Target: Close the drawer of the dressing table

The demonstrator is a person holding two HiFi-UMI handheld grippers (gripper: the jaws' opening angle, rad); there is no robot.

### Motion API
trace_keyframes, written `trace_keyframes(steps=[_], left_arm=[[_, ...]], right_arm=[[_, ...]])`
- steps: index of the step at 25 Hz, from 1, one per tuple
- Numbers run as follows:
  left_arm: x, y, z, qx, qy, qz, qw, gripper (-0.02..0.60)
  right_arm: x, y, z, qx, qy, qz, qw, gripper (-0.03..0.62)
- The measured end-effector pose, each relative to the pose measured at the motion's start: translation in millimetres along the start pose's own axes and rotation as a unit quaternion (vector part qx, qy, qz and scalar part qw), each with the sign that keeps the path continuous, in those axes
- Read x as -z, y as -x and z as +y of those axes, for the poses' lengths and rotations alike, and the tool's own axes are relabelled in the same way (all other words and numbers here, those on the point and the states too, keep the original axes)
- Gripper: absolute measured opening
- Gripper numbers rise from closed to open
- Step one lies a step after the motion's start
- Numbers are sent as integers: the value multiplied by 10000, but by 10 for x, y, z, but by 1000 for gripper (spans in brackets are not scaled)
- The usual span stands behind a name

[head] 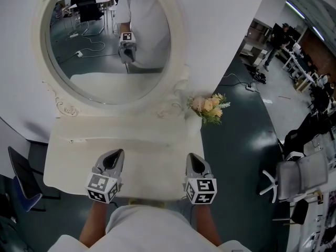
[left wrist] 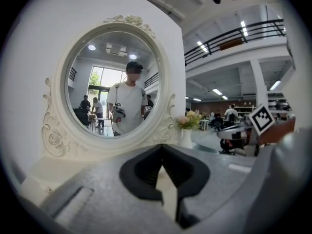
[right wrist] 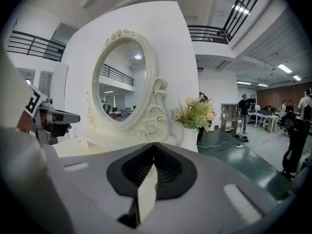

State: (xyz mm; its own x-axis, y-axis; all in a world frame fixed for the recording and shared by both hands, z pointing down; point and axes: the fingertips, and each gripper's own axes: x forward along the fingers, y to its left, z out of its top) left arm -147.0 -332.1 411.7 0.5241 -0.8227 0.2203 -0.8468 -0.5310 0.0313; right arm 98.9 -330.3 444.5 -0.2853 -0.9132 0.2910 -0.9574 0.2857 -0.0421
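Head view: the white dressing table (head: pixel 152 156) fills the centre of the frame, its oval mirror (head: pixel 105 51) at upper left and flowers (head: pixel 210 106) at its right end. The left gripper (head: pixel 114 154) and right gripper (head: pixel 193 156) sit over the near edge at lower centre. The drawer cannot be made out under that edge.

Left gripper view: the jaws are pressed together at the tips (left wrist: pixel 162 146), with nothing between them, facing the mirror (left wrist: pixel 114 82).

Right gripper view: the jaws meet, empty (right wrist: pixel 154 145), with the flowers (right wrist: pixel 197 113) just right of centre.
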Motion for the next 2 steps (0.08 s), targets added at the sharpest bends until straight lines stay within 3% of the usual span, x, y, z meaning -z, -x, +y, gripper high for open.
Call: trace_keyframes(steps=[2], left_arm=[[5, -7, 14, 6, -9, -2, 10000, 0]], right_arm=[[3, -10, 4, 5, 22, -5, 10000, 2]])
